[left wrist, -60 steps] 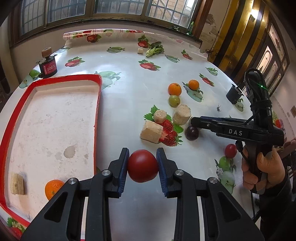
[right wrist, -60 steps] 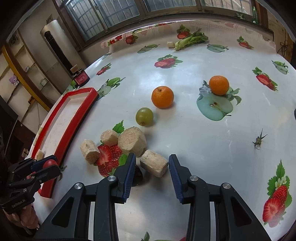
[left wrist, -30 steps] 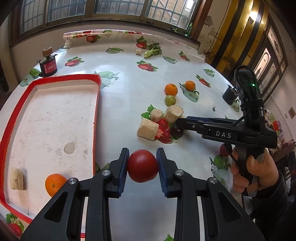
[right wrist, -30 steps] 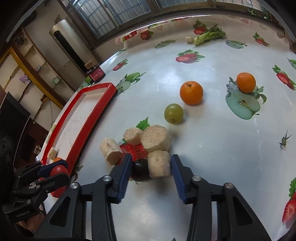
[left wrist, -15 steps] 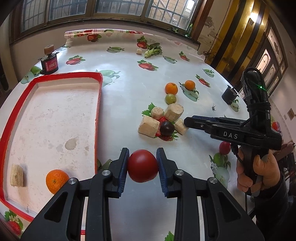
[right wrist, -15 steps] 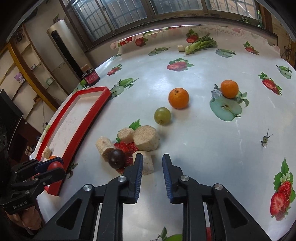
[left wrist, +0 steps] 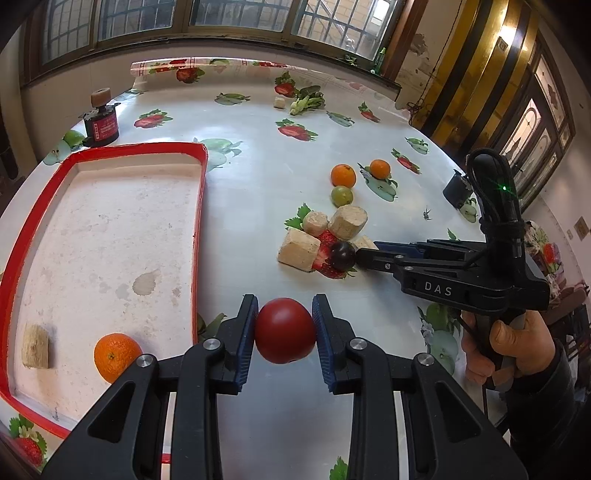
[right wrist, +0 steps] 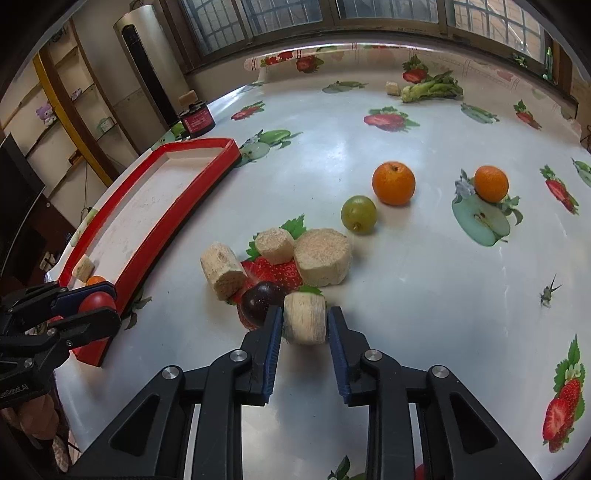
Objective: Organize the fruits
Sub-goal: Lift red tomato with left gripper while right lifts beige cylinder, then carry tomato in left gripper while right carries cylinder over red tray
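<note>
We see barred windows [right wrist: 369,14] above a fruit-print surface [right wrist: 424,266], a tall air conditioner [right wrist: 147,62], wooden shelves [right wrist: 55,122], and gold-striped doors [left wrist: 476,74].

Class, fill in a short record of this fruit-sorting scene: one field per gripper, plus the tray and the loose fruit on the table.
left gripper: shut on round red tomato
right gripper: shut on beige cork-like block
beside that block: dark purple plum
red-rimmed tray: holds one orange and one beige block
loose on table: two oranges, green round fruit
</note>
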The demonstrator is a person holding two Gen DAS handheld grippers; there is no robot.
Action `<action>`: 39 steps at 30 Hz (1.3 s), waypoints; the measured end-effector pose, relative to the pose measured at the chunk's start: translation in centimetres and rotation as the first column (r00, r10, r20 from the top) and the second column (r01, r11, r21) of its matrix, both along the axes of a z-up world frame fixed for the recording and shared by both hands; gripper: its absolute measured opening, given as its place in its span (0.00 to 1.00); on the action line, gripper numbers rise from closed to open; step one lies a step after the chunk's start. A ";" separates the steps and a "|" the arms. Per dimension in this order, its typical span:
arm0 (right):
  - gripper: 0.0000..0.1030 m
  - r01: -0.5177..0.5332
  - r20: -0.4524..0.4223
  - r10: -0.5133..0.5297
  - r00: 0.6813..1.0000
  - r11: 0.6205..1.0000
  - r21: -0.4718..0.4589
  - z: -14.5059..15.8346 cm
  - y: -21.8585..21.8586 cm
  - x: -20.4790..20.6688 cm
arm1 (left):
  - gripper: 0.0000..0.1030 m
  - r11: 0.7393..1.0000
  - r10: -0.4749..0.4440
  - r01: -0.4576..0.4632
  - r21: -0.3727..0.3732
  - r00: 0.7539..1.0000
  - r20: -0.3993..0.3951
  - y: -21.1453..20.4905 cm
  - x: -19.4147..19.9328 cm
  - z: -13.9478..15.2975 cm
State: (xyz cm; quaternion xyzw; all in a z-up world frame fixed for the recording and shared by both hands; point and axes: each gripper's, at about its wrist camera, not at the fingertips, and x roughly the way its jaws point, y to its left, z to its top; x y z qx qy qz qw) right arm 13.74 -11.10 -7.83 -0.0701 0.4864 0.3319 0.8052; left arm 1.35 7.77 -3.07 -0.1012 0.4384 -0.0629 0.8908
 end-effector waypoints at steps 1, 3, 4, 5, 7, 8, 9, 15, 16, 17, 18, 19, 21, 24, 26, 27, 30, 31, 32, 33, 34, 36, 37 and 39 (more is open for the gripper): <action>0.26 0.009 -0.001 -0.009 1.000 1.000 0.005 -0.1 -0.3 0.1 | 0.27 1.000 -0.001 0.001 0.001 1.000 0.001 0.0 -0.1 0.1; 0.24 0.018 -0.011 -0.017 1.000 1.000 0.012 -0.2 -0.7 0.2 | 0.27 1.000 0.001 -0.001 0.002 1.000 0.004 0.0 -0.2 0.2; 0.24 0.021 -0.007 -0.021 1.000 1.000 0.014 -0.1 -0.8 0.2 | 0.27 1.000 0.003 -0.003 0.004 1.000 0.006 0.1 -0.3 0.3; 0.24 0.026 0.001 -0.026 1.000 1.000 0.016 0.1 -0.9 0.0 | 0.27 1.000 0.006 -0.006 0.005 1.000 0.007 0.2 -0.3 0.4; 0.24 0.027 0.015 -0.028 0.999 0.999 0.028 0.6 -1.0 -0.4 | 0.27 1.000 0.012 -0.012 0.007 1.000 0.014 0.4 -0.5 0.6; 0.24 0.026 0.026 -0.027 0.999 0.999 0.039 1.0 -1.0 -0.7 | 0.27 1.000 0.014 -0.015 0.009 1.000 0.018 0.5 -0.5 0.8; 0.23 0.024 0.038 -0.026 0.999 0.998 0.050 1.6 -1.0 -1.0 | 0.27 1.000 0.017 -0.018 0.011 1.000 0.022 0.7 -0.6 0.9; 0.23 -0.030 0.091 0.021 0.996 0.995 0.096 4.7 0.4 -2.5 | 0.27 0.998 0.047 -0.048 0.027 0.998 0.044 1.6 -1.4 1.7; 0.23 -0.038 0.092 0.029 0.995 0.994 0.103 5.0 0.7 -2.6 | 0.27 0.998 0.055 -0.056 0.030 0.997 0.046 1.9 -1.6 1.7; 0.23 -0.046 0.095 0.036 0.995 0.993 0.107 5.3 1.0 -2.7 | 0.27 0.997 0.063 -0.065 0.032 0.997 0.047 2.3 -1.7 1.7; 0.23 -0.053 0.099 0.042 0.994 0.993 0.109 5.5 1.4 -2.8 | 0.27 0.997 0.073 -0.074 0.033 0.996 0.047 2.7 -1.9 1.8; 0.23 -0.061 0.103 0.049 0.993 0.992 0.109 5.6 1.8 -3.0 | 0.27 0.996 0.083 -0.085 0.034 0.995 0.048 3.1 -2.0 1.8; 0.23 -0.076 0.107 0.063 0.992 0.990 0.115 5.9 2.5 -3.2 | 0.27 0.994 0.104 -0.106 0.037 0.993 0.049 4.0 -2.4 1.8; 0.23 -0.098 0.109 0.084 0.990 0.987 0.125 6.2 3.6 -3.5 | 0.27 0.990 0.136 -0.138 0.040 0.989 0.051 5.3 -2.9 1.8; 0.23 -0.112 0.112 0.097 0.989 0.985 0.131 6.4 4.4 -3.8 | 0.27 0.986 0.159 -0.162 0.046 0.986 0.052 6.1 -3.3 1.9; 0.23 -0.118 0.114 0.103 0.988 0.984 0.133 6.5 4.8 -3.9 | 0.27 0.984 0.170 -0.173 0.051 0.984 0.054 6.6 -3.5 1.9; 0.23 -0.137 0.120 0.120 0.985 0.980 0.144 6.7 6.0 -4.3 | 0.27 0.975 0.206 -0.209 0.068 0.977 0.057 7.8 -3.9 2.0; 0.23 -0.145 0.122 0.128 0.984 0.979 0.146 6.8 6.4 -4.4 | 0.27 0.972 0.218 -0.222 0.074 0.974 0.059 8.2 -4.0 2.1; 0.23 -0.153 0.125 0.136 0.983 0.977 0.148 6.9 6.9 -4.6 | 0.27 0.969 0.229 -0.233 0.078 0.972 0.060 8.7 -4.1 2.1; 0.23 -0.162 0.127 0.144 0.981 0.975 0.150 7.0 7.3 -4.7 | 0.27 0.966 0.241 -0.245 0.081 0.969 0.062 9.2 -4.2 2.1; 0.23 -0.172 0.127 0.154 0.980 0.974 0.150 7.0 7.8 -4.8 | 0.27 0.962 0.253 -0.258 0.087 0.965 0.063 9.7 -4.3 2.1; 0.23 -0.189 0.130 0.171 0.977 0.971 0.149 7.0 8.8 -5.1 | 0.27 0.955 0.274 -0.280 0.095 0.959 0.064 10.6 -4.5 2.2; 0.23 -0.198 0.131 0.179 0.975 0.969 0.149 7.0 9.3 -5.2 | 0.27 0.953 0.283 -0.289 0.096 0.957 0.065 11.0 -4.5 2.2; 0.23 -0.212 0.130 0.194 0.972 0.966 0.150 6.9 10.3 -5.3 | 0.27 0.948 0.298 -0.304 0.099 0.952 0.067 11.8 -4.7 2.1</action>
